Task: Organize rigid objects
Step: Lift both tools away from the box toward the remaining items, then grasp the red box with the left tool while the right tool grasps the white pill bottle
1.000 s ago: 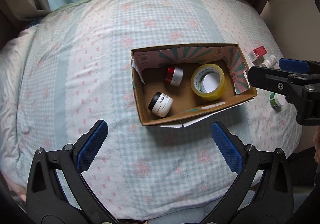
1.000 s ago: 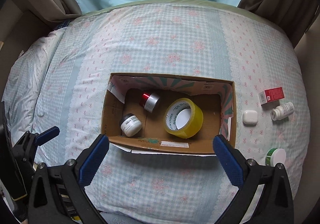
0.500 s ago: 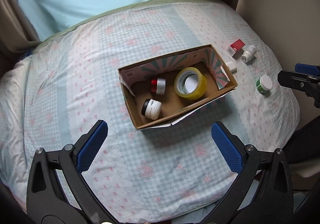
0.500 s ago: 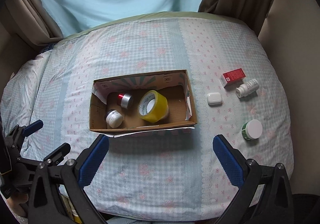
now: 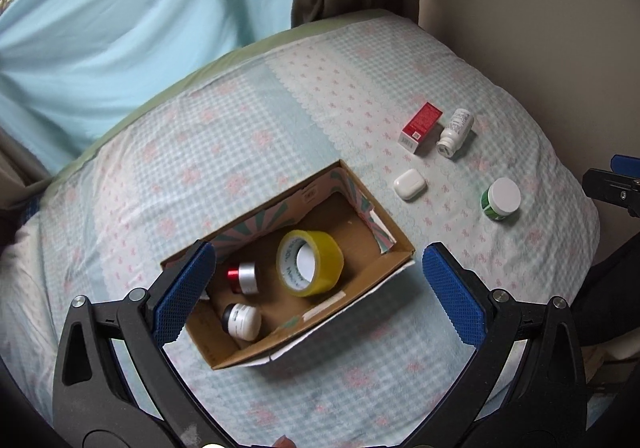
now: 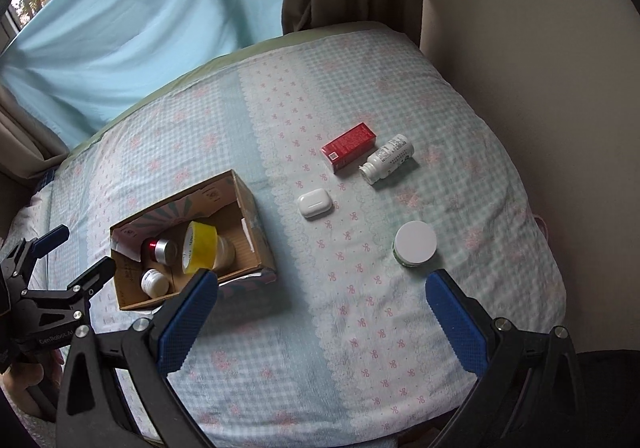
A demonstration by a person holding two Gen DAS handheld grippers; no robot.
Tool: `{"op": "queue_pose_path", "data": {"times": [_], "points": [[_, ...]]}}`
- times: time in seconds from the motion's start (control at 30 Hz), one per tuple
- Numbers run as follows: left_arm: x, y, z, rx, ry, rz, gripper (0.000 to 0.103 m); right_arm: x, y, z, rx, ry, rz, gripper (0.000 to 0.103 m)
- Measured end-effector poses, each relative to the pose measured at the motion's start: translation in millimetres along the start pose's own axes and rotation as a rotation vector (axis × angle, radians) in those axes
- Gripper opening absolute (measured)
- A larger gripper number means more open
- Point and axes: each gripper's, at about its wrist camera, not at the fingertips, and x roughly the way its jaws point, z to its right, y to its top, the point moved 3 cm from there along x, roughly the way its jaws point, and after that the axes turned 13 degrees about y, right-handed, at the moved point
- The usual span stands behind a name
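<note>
Open cardboard box (image 5: 394, 248) on a checked bedspread (image 6: 360, 80), long axis slanting from near left to far right in the left wrist view. Inside: yellow tape roll (image 5: 311, 263) leaning on edge near the middle, hole facing the near side; red-and-silver jar (image 5: 243, 277) on its side to the left of the roll; black-and-white jar (image 5: 242, 321) on its side toward the near left corner, close to the front wall.

Outside, right of the box on the bedspread: white earbud case (image 6: 315, 202) nearest the box wall, lying flat. Farther back, red carton (image 6: 349, 145) flat, long axis running left-near to right-far, printed end toward the box. Just beside it, perhaps touching, white pill bottle (image 6: 386, 158) on its side, roughly parallel to the carton, cap end pointing near-left. Green tub with white lid (image 6: 415, 243) upright, well apart from the bottle, just beyond the right blue pad.

Left gripper (image 5: 318, 290) spread wide, nothing between its blue pads (image 5: 182, 294), hovering over the box. Right gripper (image 6: 320, 318) likewise spread wide and empty, above bare bedspread near the tub
</note>
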Motion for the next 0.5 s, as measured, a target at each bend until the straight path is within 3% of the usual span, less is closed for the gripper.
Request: {"op": "queue_pose_path", "data": {"times": [0.3, 0.5], "points": [[58.2, 95.3, 86.9, 0.169, -0.018, -0.021, 0.103, 30.3, 53.1, 106.0, 0.263, 0.084, 0.013, 0.103], [119.2, 136.0, 147.1, 0.322, -0.002, -0.050, 0.103, 68.5, 78.9, 166.8, 0.458, 0.174, 0.043, 0.103]]}}
